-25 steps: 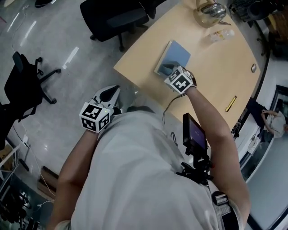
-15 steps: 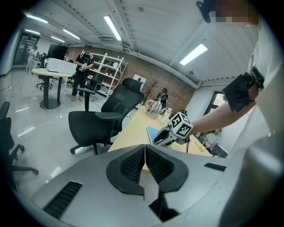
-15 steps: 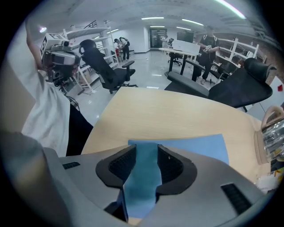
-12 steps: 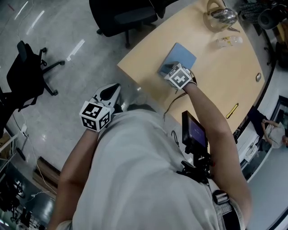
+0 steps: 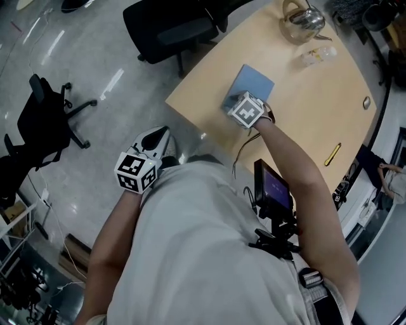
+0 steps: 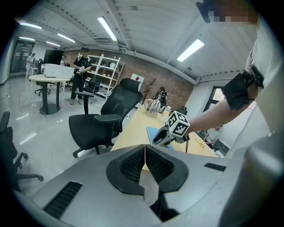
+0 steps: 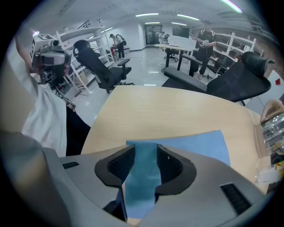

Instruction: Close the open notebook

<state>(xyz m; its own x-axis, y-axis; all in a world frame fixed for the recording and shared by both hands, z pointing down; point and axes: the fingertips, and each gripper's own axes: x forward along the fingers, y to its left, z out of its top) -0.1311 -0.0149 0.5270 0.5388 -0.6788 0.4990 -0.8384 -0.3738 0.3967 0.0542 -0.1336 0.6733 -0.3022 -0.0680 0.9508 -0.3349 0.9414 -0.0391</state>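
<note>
A pale wooden worktop (image 5: 304, 120) carries a glass jug (image 5: 299, 19), a clear bottle (image 5: 315, 56) and a slim yellow object (image 5: 333, 153). A black chair (image 5: 171, 28) stands beside it.

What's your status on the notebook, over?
Right gripper jaws just been opening, apart over notebook, nothing gripped. Left gripper shut, empty, off table. Notebook closed, blue cover up. Glass teapot, bottle well clear.

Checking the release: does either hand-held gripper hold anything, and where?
Nothing: right hand-held gripper has just been opening, jaws off the notebook between them; left hand-held gripper shut, empty.
</note>
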